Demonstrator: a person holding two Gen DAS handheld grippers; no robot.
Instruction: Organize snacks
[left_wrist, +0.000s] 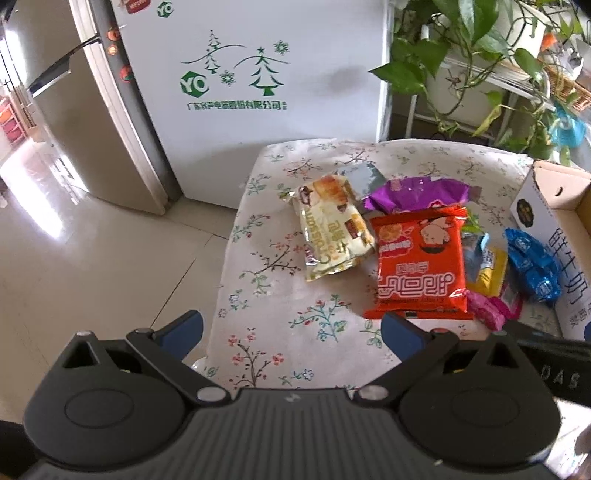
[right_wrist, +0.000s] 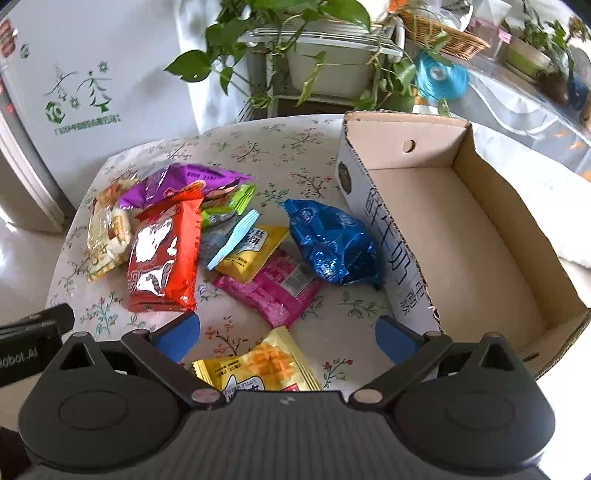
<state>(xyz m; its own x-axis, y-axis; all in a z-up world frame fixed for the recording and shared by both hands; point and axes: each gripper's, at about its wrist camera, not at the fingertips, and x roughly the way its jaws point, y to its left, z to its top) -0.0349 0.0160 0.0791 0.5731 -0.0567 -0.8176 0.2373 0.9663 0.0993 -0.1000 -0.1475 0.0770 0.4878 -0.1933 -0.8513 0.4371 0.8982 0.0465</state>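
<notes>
Several snack packets lie on a floral tablecloth (left_wrist: 280, 280). A cream croissant packet (left_wrist: 334, 229) is leftmost, beside a red packet (left_wrist: 419, 269) and a purple one (left_wrist: 417, 194). In the right wrist view the red packet (right_wrist: 162, 254), a yellow packet (right_wrist: 255, 251), a pink packet (right_wrist: 280, 291) and a blue foil packet (right_wrist: 332, 240) lie ahead. A second yellow packet (right_wrist: 262, 363) sits just below my open right gripper (right_wrist: 288, 336). My left gripper (left_wrist: 291, 332) stands open and empty over the table's near left edge. An empty cardboard box (right_wrist: 461, 221) stands at right.
A white fridge (left_wrist: 243, 92) and a steel cabinet (left_wrist: 85, 122) stand beyond the table's left side above tiled floor (left_wrist: 92, 258). Potted vines (right_wrist: 295, 44) on a white stand hang behind the table. A wicker basket (right_wrist: 443, 33) sits on a counter at the far right.
</notes>
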